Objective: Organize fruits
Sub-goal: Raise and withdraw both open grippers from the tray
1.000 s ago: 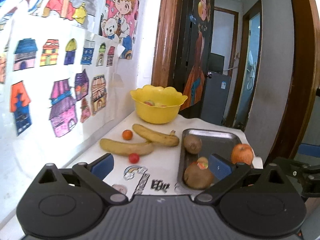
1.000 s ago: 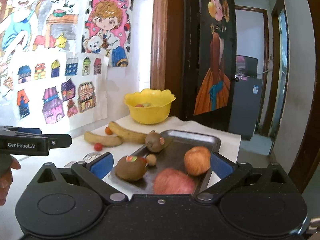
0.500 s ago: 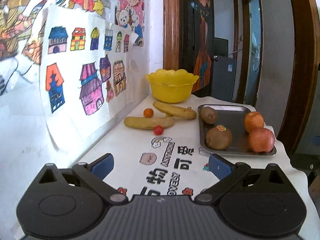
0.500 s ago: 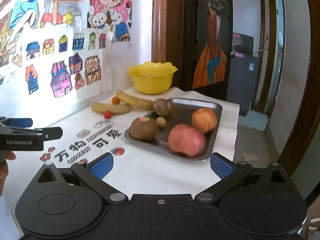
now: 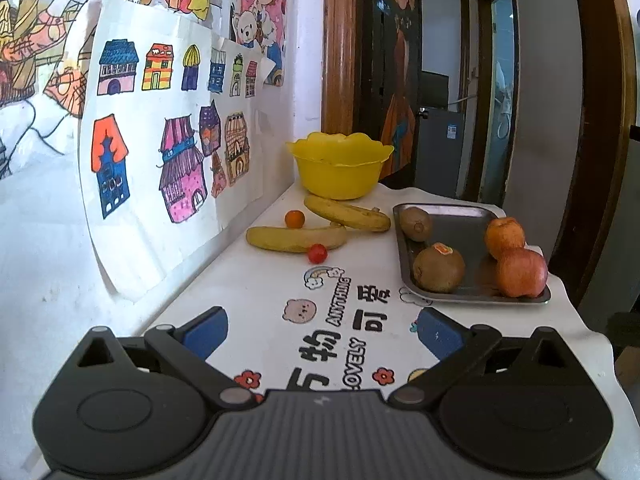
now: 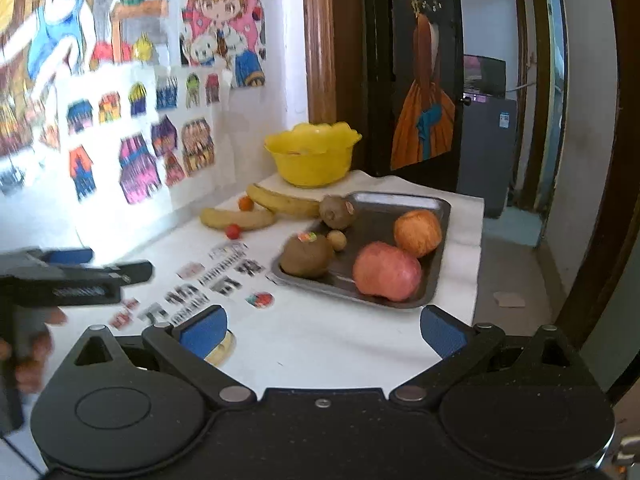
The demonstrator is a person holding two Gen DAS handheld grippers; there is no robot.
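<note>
A metal tray (image 5: 456,216) holds two kiwis (image 5: 438,268), an orange apple (image 5: 505,237) and a red apple (image 5: 522,273); the right wrist view (image 6: 400,204) also shows a small round fruit (image 6: 337,239) in it. Two bananas (image 5: 296,239), a small orange fruit (image 5: 295,219) and a small red fruit (image 5: 317,253) lie left of the tray. A yellow bowl (image 5: 340,168) stands behind. My left gripper (image 5: 322,330) is open and empty, well short of the fruit. My right gripper (image 6: 322,326) is open and empty before the tray.
The table has a white printed cloth (image 5: 340,320). A wall with drawings (image 5: 160,140) runs along the left. A doorway and dark door (image 5: 400,80) are behind the bowl. The table's right edge drops off past the tray. The left gripper (image 6: 72,276) shows in the right wrist view.
Both grippers have pulled back from the fruit toward the near end of the table, staying open. The fruit has not moved.
</note>
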